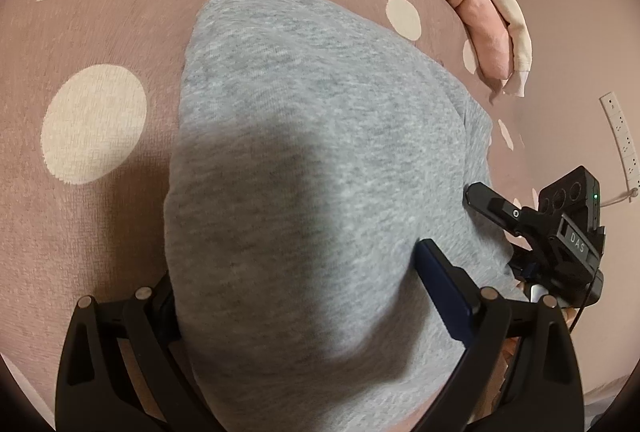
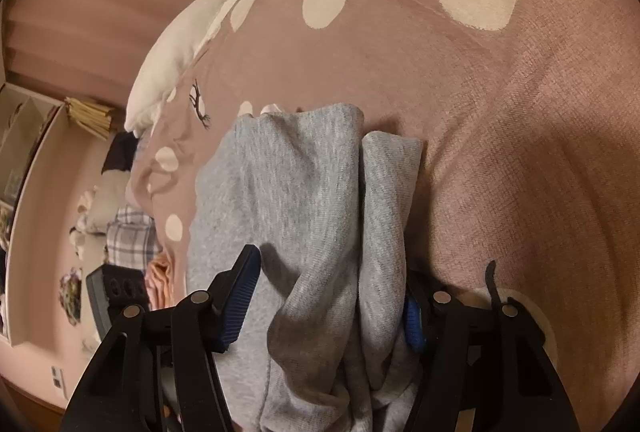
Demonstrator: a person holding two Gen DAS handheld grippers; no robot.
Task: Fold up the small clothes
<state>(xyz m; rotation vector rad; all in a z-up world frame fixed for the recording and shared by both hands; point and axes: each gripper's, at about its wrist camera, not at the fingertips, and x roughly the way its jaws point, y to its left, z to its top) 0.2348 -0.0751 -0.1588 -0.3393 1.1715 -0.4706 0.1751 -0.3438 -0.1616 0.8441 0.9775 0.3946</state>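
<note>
My left tool [image 1: 296, 296] has its fingers spread wide around the grey garment [image 1: 316, 160], cloth bunched between them, though I can't tell if they're actually pinching it. The garment lies on the pink polka-dot bedspread [image 1: 100, 32], stretching away from me. Over on the right, my right tool [image 2: 332, 296] is also wide open with grey folds [image 2: 304, 192] humped up between the fingers. Past it there's a stack of pink and cream folded clothes [image 1: 496, 28] near the bed's edge.
</note>
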